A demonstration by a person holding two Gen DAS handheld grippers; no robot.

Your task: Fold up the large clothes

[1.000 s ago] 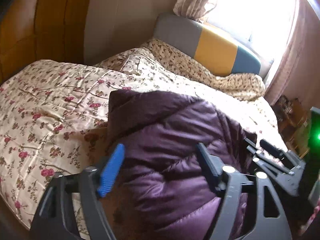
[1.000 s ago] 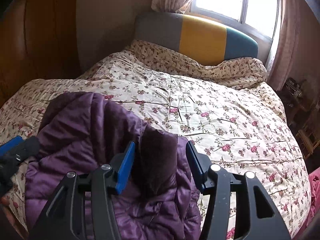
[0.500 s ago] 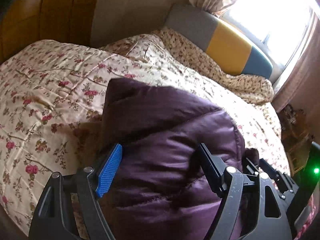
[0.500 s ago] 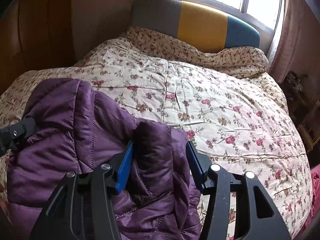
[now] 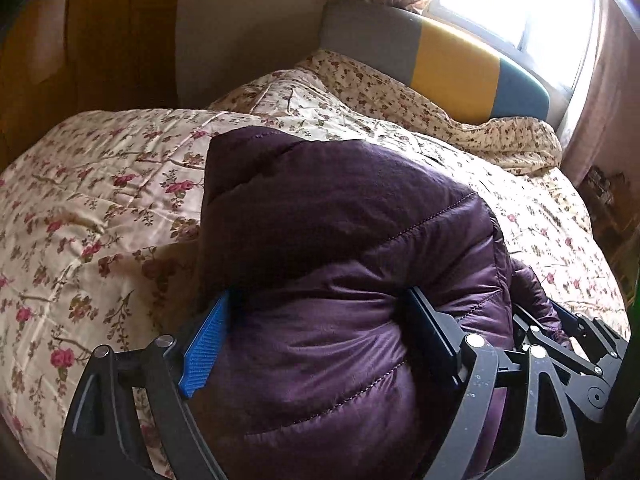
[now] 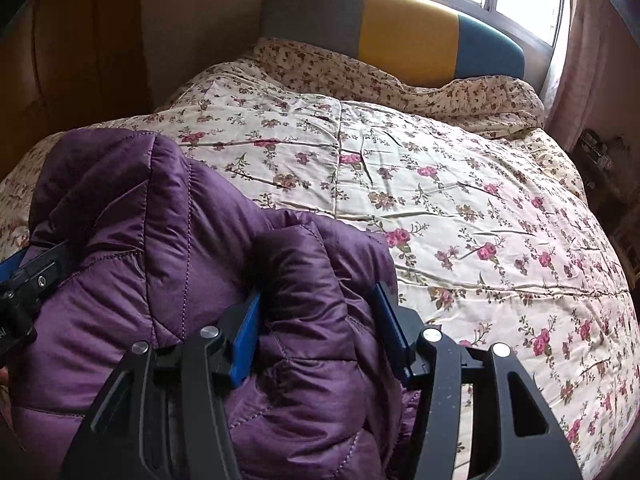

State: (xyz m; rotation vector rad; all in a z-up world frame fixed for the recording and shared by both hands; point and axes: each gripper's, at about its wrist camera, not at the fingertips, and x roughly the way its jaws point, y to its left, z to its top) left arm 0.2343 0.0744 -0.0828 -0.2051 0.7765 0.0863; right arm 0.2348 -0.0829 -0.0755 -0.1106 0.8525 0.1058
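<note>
Both grippers clamped on the purple puffer jacket (image 6: 168, 264) over the floral quilt (image 6: 460, 208), presumably to lay the bundle down folded: left gripper (image 5: 316, 336) spread wide, jaws just opened a bit further, bulk bulging between; right gripper (image 6: 318, 332) about half open, pinching a thick fold.

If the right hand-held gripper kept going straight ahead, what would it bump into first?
The purple jacket already bunched between the right hand-held gripper fingers. Past that fold lies the flowery quilt, probably next, though the depth is hard to judge.
</note>
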